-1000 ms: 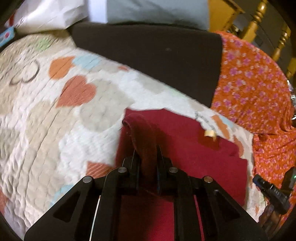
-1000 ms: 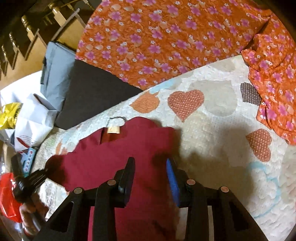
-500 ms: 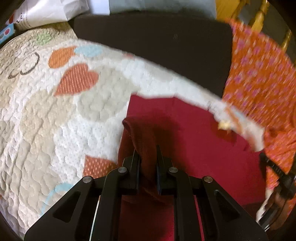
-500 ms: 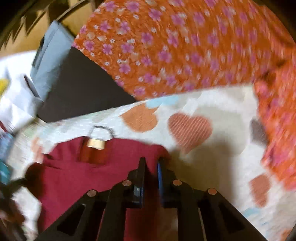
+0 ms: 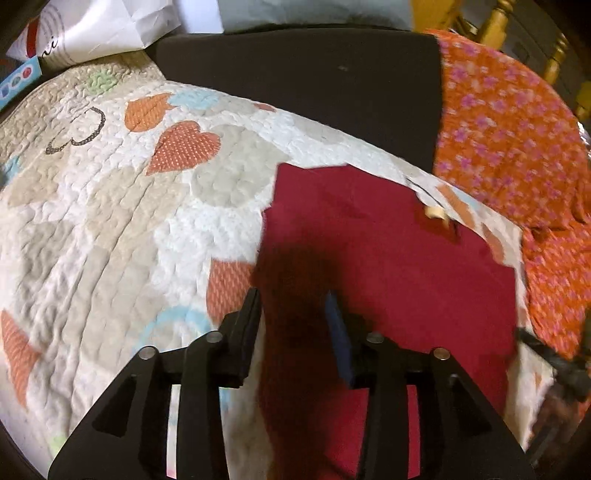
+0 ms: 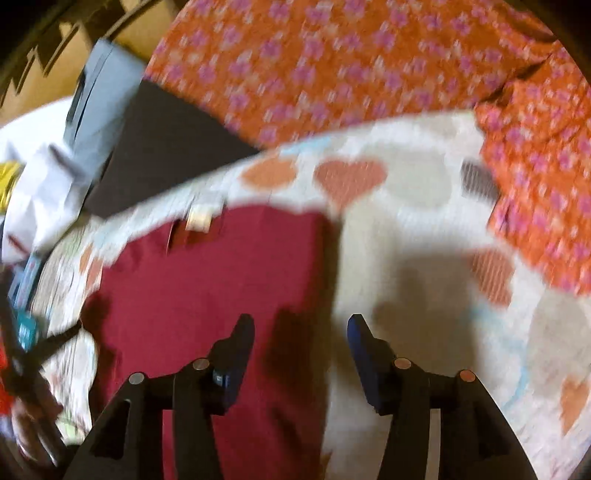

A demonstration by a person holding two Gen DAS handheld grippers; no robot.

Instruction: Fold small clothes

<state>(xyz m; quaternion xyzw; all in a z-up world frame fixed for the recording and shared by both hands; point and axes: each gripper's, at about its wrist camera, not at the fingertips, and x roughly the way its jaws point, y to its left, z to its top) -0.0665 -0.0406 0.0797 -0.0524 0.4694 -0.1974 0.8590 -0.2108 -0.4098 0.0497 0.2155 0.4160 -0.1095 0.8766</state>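
A small dark red garment (image 5: 388, 266) lies flat on a heart-patterned quilt (image 5: 110, 229), its tan neck tag (image 5: 436, 213) toward the far edge. My left gripper (image 5: 293, 306) is open and empty above the garment's left edge. In the right wrist view, the garment (image 6: 207, 295) lies left of centre with the tag (image 6: 199, 221) at the top. My right gripper (image 6: 301, 328) is open and empty above the garment's right edge. That view is motion-blurred.
An orange floral cloth (image 5: 517, 147) lies to the right of the quilt, also in the right wrist view (image 6: 332, 66). A black pad (image 5: 314, 81), a white paper bag (image 5: 96, 29) and a grey cushion (image 6: 99, 88) sit at the far edge.
Both grippers were shut on the red garment's edges half a second ago. Both have opened and let go, and the garment now lies flat, folded narrower.
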